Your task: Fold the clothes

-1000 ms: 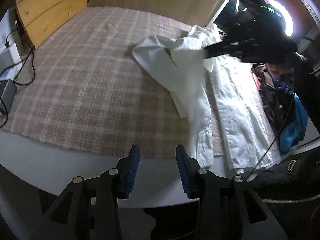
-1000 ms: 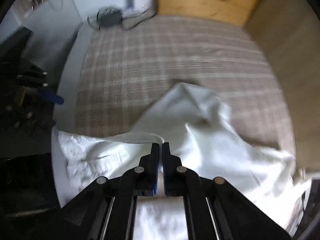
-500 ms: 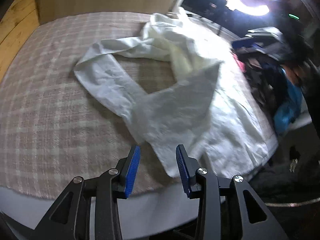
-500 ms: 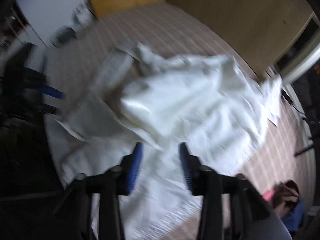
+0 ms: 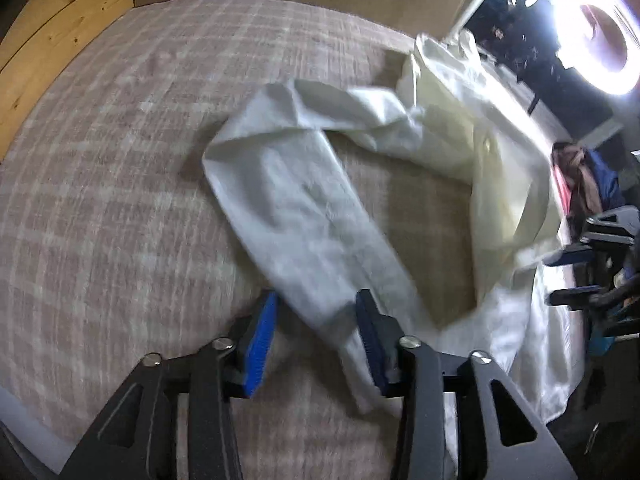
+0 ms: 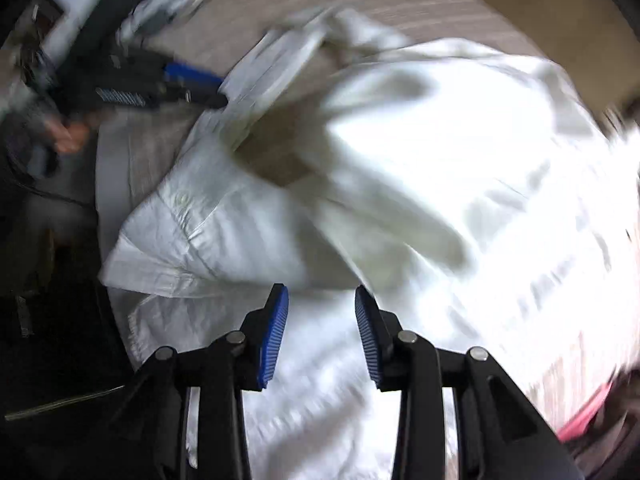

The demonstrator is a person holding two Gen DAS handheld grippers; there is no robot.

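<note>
A white long-sleeved shirt (image 5: 500,168) lies rumpled on a plaid cloth (image 5: 100,200) that covers the table. One sleeve (image 5: 296,216) runs from the middle of the cloth down toward my left gripper (image 5: 316,316), which is open with the sleeve's end lying between its blue pads. In the right wrist view the shirt body (image 6: 460,152) fills the frame, blurred and brightly lit. My right gripper (image 6: 321,312) hangs open just above the shirt's near edge, holding nothing. The left gripper (image 6: 160,84) shows at the upper left there.
Wooden panels (image 5: 60,32) stand behind the table. A ring light (image 5: 600,32) glares at the upper right. A pile of dark and pink clothes (image 5: 588,180) lies off the table's right side. White table edge (image 6: 112,168) shows left of the shirt.
The right gripper opened and let go of the shirt, then drew back over its near edge. The left gripper moved forward onto the sleeve end.
</note>
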